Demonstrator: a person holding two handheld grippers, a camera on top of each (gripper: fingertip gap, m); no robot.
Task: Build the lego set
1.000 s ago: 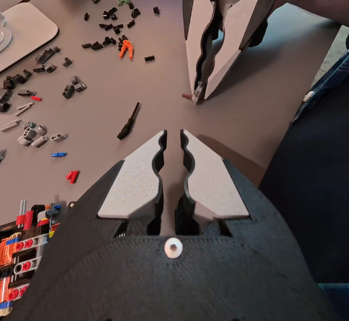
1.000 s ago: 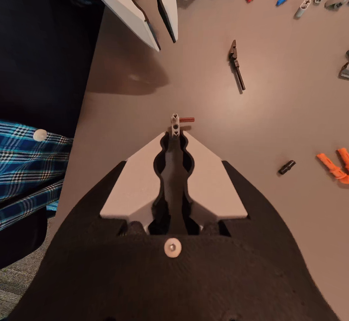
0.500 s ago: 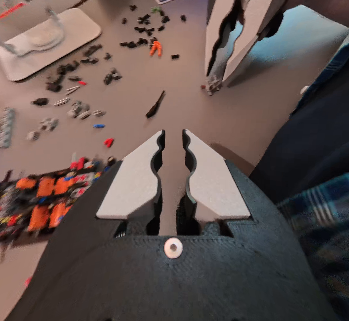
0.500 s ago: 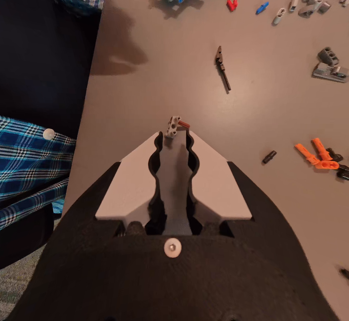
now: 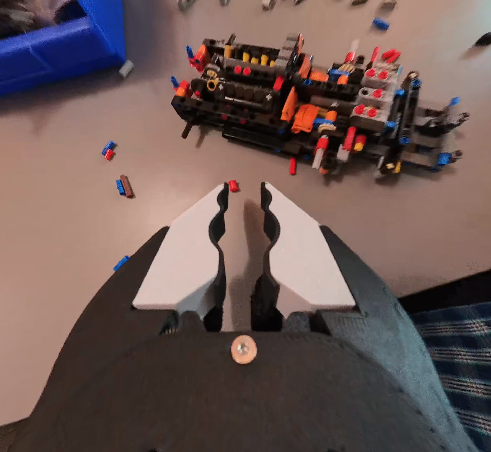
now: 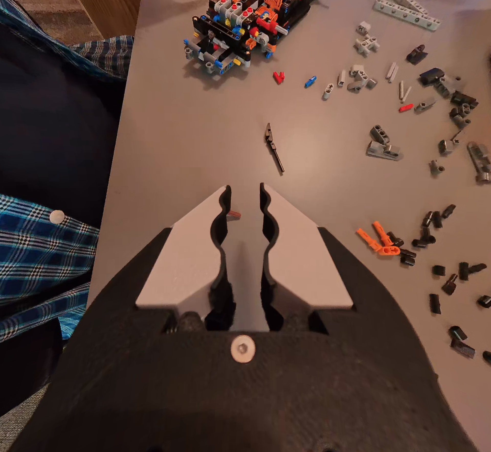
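The partly built lego vehicle [image 5: 305, 104], black with orange, red and blue parts, stands on the grey table ahead of my left gripper [image 5: 244, 186]. That gripper is open and empty, above the table. A small red pin [image 5: 233, 186] lies by its left fingertip. The vehicle also shows far ahead in the right wrist view [image 6: 255, 13]. My right gripper [image 6: 244, 186] is open and empty. A small red-brown axle [image 6: 234, 214] lies on the table between its fingers, partly hidden by the left finger. A black piece with a long axle [image 6: 273, 146] lies just ahead.
A blue bin [image 5: 61, 40] stands at the far left. Loose grey beams [image 6: 406, 5], grey connectors [image 6: 361, 77], black pins [image 6: 430, 231] and orange parts [image 6: 380, 239] are scattered to the right. A person's plaid shirt [image 6: 39, 253] is at the table's left edge.
My right gripper opened, let go of the small grey connector with the axle and drew back. My left gripper swung left, from facing the right gripper to facing the vehicle.
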